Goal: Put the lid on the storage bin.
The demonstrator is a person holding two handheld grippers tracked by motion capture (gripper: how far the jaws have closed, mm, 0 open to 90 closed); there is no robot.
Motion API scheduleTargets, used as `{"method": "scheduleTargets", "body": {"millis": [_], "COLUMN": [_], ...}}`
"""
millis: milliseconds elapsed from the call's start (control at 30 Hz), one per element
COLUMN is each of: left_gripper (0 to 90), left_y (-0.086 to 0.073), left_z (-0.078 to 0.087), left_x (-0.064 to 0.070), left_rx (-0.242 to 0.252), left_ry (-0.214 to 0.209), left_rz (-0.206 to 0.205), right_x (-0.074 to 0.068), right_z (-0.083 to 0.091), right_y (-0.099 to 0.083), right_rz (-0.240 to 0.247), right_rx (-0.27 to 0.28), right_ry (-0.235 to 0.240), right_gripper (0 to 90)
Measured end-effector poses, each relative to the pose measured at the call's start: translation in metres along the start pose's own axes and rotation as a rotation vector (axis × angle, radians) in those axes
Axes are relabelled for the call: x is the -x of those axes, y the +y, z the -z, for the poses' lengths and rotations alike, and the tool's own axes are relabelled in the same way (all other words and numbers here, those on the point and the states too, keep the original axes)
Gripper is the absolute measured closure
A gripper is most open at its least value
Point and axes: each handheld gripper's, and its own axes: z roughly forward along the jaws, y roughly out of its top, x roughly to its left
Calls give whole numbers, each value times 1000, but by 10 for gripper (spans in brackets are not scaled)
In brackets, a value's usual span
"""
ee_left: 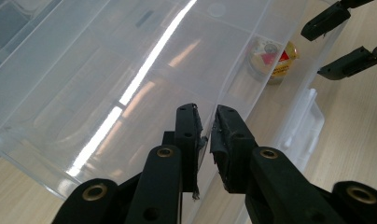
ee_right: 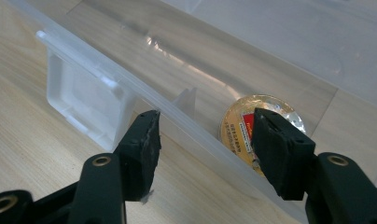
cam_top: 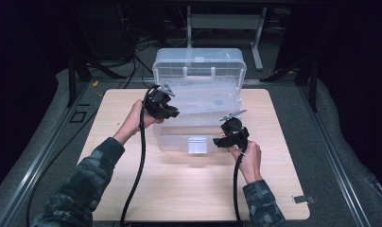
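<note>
A clear plastic storage box (cam_top: 177,137) stands on the wooden table with its lid (cam_top: 198,64) raised at the back. My left gripper (cam_top: 172,112) (ee_left: 206,127) is shut on the rim of the clear inner tray (cam_top: 205,100) (ee_left: 107,84), holding it tilted over the box. A round gold tin with a red label (ee_left: 272,58) (ee_right: 237,123) lies on the box floor at the right. At the box's front right corner, my right gripper (cam_top: 223,141) (ee_right: 205,135) is open with its jaws either side of the front rim (ee_right: 186,127), just above the tin.
The box's front latch (cam_top: 197,144) (ee_right: 84,102) sticks out toward me. The wooden tabletop (cam_top: 189,189) sits on a grey mat, with table legs and cables in the dark behind. The right gripper's jaws (ee_left: 350,39) show far off in the left gripper view.
</note>
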Motion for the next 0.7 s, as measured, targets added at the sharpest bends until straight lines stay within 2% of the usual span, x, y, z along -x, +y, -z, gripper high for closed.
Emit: {"method": "scheduleTargets", "body": {"millis": [200, 433, 500, 600, 700], "left_gripper": [797, 795, 794, 794, 796], "left_y": [-4, -8, -9, -10, -9], "left_z": [-1, 0, 0, 1, 0], "left_x": [6, 7, 8, 8, 10], "left_rx": [1, 11, 25, 36, 32], "left_ry": [23, 18, 25, 8, 10], "left_rz": [-31, -25, -23, -15, -23], "right_x": [-1, -1, 0, 1, -2], "right_z": [0, 0, 0, 3, 9], "right_y": [0, 1, 0, -1, -1], "right_rz": [2, -5, -15, -24, -17], "right_rx": [-6, -11, -3, 5, 7], "right_ry": [1, 3, 19, 38, 23], "right_gripper": [410, 386, 381, 332, 317]}}
